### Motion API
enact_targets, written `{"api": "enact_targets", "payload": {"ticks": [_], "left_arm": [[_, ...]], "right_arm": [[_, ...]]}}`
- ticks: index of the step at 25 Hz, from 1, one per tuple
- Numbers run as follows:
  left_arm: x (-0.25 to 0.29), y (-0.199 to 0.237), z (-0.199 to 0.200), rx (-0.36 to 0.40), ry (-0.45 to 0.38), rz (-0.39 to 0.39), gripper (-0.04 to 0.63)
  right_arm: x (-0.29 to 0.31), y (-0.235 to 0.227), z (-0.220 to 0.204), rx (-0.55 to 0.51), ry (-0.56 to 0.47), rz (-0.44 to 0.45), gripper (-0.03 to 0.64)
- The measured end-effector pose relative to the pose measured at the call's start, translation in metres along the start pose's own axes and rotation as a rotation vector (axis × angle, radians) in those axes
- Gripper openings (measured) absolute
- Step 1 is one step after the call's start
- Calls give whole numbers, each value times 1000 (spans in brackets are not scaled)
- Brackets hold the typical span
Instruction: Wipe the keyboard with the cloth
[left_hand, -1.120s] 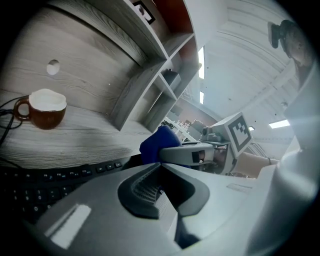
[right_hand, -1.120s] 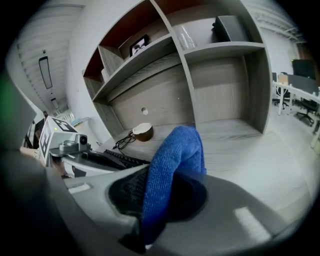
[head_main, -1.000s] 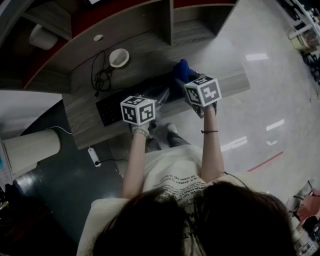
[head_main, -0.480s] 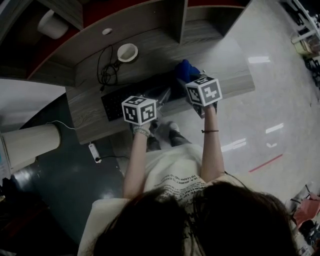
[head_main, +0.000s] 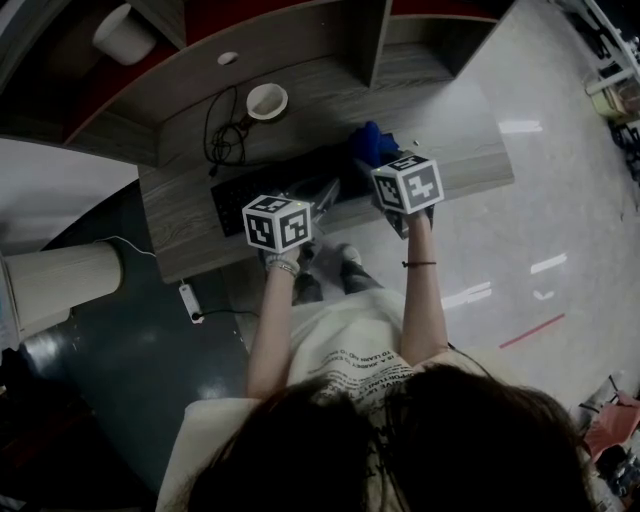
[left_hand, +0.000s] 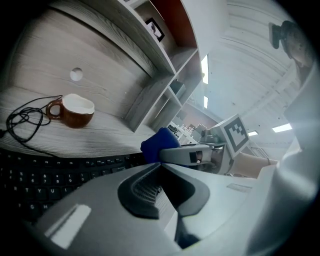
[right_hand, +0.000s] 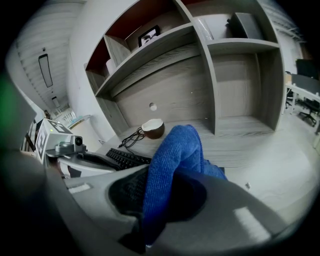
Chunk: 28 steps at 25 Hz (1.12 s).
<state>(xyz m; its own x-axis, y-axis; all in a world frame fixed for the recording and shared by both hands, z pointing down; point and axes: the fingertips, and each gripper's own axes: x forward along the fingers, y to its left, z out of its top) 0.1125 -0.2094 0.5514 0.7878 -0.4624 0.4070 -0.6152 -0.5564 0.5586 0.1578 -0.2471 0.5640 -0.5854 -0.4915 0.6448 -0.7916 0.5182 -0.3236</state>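
Our right gripper (right_hand: 159, 196) grasps the blue microfibre cloth (right_hand: 175, 150) at the right end of the black keyboard (head_main: 235, 205) on the grey wooden desk (head_main: 440, 120), our left gripper (left_hand: 160, 172) is clenched empty; we should press lightly and sweep left

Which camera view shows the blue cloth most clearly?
The right gripper view: the cloth fills the centre, clamped between the jaws. The left gripper view shows it only as a small blue lump, and the head view as a small patch.
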Motion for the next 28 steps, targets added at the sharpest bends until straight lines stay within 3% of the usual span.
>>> {"api": "enact_targets", "payload": {"ticks": [11,28], "left_arm": [[-21,8,-4,-11,-13,13,3],[-56,30,-6,-27,-33,44,3]], "right_arm": [[7,16,-3,28,10,2,60],[29,52,7,-19,8,30,60]]}}
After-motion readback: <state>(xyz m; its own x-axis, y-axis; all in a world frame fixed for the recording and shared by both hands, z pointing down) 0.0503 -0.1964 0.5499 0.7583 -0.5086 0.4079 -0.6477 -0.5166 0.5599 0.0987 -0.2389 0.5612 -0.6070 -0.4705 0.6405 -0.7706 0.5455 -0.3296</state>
